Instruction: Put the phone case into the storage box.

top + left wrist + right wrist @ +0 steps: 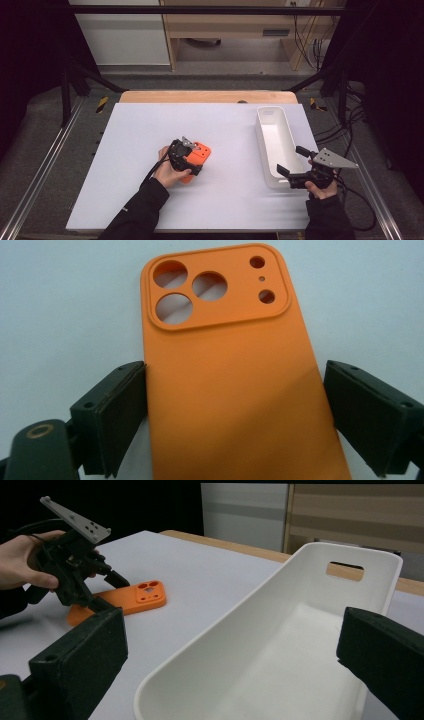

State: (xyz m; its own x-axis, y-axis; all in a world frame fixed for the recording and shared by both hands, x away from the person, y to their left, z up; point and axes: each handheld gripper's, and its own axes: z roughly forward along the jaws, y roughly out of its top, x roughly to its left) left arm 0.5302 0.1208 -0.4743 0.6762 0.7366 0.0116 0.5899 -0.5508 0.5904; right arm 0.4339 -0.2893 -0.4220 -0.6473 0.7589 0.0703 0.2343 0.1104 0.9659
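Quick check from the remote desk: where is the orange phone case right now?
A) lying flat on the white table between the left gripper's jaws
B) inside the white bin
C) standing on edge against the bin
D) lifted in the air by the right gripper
A: the orange phone case lies flat on the white table, with the left gripper straddling its sides; the white bin holds nothing.

White-topped table (pixel 150 200) with a wooden far edge, orange phone case (pixel 199 155) flat near the middle, long white bin (pixel 265 145) at right.
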